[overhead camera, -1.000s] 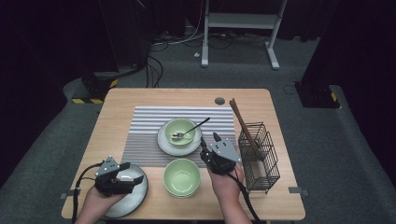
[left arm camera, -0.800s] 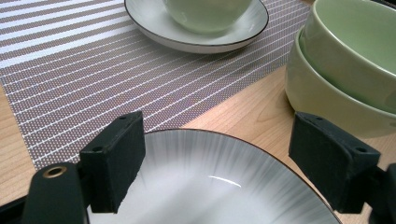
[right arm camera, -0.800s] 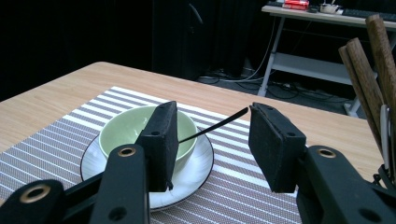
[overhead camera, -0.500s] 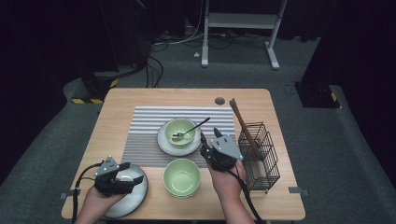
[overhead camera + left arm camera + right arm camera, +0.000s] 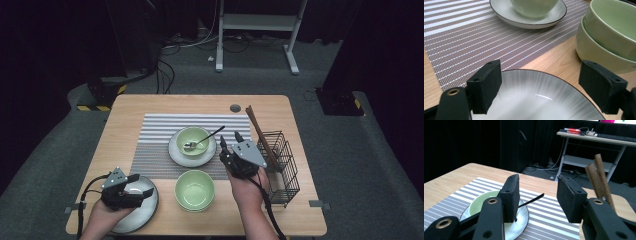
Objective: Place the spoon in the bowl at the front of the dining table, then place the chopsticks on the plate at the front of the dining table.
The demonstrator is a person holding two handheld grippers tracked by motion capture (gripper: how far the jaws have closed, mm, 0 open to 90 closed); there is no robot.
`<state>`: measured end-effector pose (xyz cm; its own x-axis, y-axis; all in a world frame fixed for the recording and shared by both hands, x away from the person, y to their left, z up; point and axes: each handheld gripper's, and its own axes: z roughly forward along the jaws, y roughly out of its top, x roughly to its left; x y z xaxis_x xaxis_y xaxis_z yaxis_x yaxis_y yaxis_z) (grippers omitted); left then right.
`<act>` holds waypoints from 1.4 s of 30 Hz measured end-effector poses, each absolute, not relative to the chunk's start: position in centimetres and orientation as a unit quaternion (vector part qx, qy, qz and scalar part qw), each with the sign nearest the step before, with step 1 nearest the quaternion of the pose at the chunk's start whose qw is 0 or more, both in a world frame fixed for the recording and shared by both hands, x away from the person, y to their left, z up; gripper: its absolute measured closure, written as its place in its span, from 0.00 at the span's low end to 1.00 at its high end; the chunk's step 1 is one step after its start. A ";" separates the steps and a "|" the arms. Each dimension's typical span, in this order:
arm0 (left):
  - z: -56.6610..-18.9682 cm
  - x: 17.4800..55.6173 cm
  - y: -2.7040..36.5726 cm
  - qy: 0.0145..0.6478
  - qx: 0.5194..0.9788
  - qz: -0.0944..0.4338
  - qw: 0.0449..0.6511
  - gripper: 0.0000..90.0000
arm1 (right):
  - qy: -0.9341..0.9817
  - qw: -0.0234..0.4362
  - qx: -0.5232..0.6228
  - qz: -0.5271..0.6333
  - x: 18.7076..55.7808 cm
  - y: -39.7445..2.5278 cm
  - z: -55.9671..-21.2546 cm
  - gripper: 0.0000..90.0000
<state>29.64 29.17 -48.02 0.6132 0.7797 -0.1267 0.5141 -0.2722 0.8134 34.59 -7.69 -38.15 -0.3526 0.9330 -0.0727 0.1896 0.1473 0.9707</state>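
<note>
Dark floor and cables surround the wooden table (image 5: 150,107), where a striped mat (image 5: 160,135) covers the middle.

At the near left corner the left gripper (image 5: 135,192) hovers over a grey plate (image 5: 145,212), its jaws spread wide with nothing between them; in the left gripper view the plate (image 5: 536,100) lies bare below the jaws, its rim just short of the mat (image 5: 474,42). Just beside the plate, toward the near edge's middle, stand two green bowls (image 5: 194,190) nested one in the other, the top one empty; the left gripper view shows the stack (image 5: 609,37) on bare wood at the mat's near edge.

The right gripper (image 5: 227,147) is held over the mat's right end, jaws parted and holding nothing. Its own view looks between the jaws toward a spoon (image 5: 531,199) whose dark handle sticks out toward the gripper. The spoon (image 5: 202,140) rests in a green bowl (image 5: 192,137) that sits on a white plate (image 5: 177,155) at the mat's middle. Right of the gripper, by the table's right edge, a wire basket (image 5: 282,165) holds brown chopsticks (image 5: 257,132) leaning toward the far edge; they appear close by in the right gripper view (image 5: 599,175).
</note>
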 end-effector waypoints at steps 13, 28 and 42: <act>-48.1 29.7 29.1 0.414 0.783 0.150 0.439 0.21 | 0.649 0.388 0.441 0.484 35.5 -8.9 -37.3 0.59; -47.9 29.8 29.0 0.411 0.782 0.150 0.443 0.21 | 0.635 0.404 0.466 0.466 37.3 -10.4 -36.9 0.61; -47.9 29.7 29.0 0.412 0.782 0.149 0.443 0.21 | 0.627 0.407 0.493 0.445 39.3 -11.5 -36.9 0.62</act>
